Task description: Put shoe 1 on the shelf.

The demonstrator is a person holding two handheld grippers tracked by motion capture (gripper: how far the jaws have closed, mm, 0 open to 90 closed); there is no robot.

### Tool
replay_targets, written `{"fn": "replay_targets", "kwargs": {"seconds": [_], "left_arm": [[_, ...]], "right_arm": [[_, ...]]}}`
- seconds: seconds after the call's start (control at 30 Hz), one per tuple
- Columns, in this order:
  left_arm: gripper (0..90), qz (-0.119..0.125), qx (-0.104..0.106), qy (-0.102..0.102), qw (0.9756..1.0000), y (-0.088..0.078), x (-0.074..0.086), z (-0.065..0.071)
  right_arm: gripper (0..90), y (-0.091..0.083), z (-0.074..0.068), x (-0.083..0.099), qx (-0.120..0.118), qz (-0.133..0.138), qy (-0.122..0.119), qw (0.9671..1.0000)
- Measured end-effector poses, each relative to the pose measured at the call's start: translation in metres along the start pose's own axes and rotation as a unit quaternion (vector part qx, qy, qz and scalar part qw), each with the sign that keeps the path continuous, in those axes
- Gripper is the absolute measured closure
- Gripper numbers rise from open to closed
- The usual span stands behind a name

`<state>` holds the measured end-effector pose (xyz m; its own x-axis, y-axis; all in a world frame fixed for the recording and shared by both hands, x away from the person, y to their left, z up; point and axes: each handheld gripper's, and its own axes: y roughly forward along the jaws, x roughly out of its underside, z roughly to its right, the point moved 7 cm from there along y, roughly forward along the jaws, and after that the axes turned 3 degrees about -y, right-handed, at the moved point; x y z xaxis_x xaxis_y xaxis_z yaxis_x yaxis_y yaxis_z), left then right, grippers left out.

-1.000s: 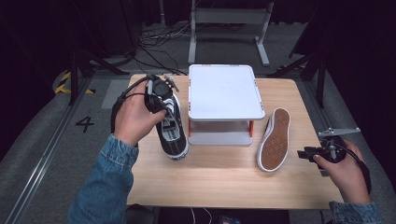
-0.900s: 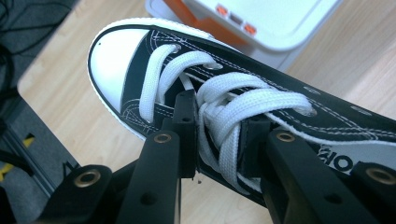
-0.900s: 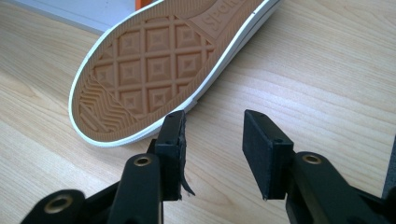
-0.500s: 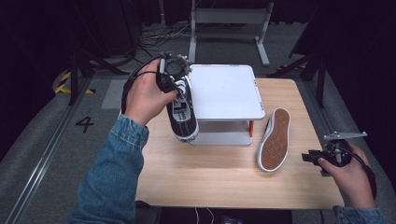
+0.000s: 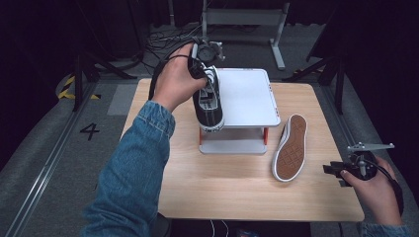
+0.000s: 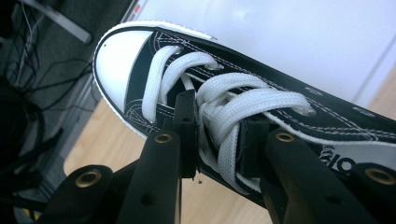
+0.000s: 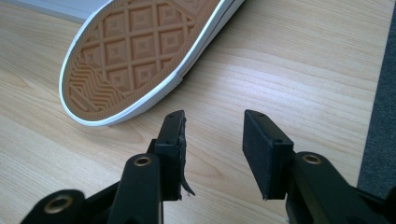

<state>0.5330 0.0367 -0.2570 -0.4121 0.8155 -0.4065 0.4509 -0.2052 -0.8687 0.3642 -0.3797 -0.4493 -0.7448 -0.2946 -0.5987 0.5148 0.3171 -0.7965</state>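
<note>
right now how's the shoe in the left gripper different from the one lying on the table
The held shoe is up in the air at the white stand's left edge, laces up, clamped across the laces by the left gripper. The other shoe lies free on the table, its tan sole showing, right of the stand, with the right gripper open nearby. Both have white rubber edging.

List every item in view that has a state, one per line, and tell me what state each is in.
left gripper: shut on the laced sneaker's laces.
laced sneaker: held up, laces on top, over the left edge of the white shelf.
second sneaker: on its side on the table, brown sole showing.
right gripper: open, empty, low over the table.
</note>
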Motion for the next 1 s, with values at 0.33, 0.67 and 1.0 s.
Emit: {"fn": "replay_targets", "kwargs": {"seconds": [0.33, 0.67, 1.0], "left_arm": [[74.8, 0.002, -0.021, 0.035, 0.9992, 0.021, -0.029, -0.013], [74.7, -0.011, -0.013, 0.036, 0.9992, 0.048, -0.049, -0.010], [73.8, -0.024, -0.008, 0.052, 0.9983, 0.064, -0.055, -0.002]], "right_arm": [[60.9, -0.004, 0.004, 0.005, 0.004, 0.003, 0.007, 1.0000], [60.9, -0.009, 0.008, 0.012, 0.005, 0.004, 0.017, 0.9998], [60.9, -0.012, 0.011, 0.013, 0.008, 0.008, 0.023, 0.9997]]}}
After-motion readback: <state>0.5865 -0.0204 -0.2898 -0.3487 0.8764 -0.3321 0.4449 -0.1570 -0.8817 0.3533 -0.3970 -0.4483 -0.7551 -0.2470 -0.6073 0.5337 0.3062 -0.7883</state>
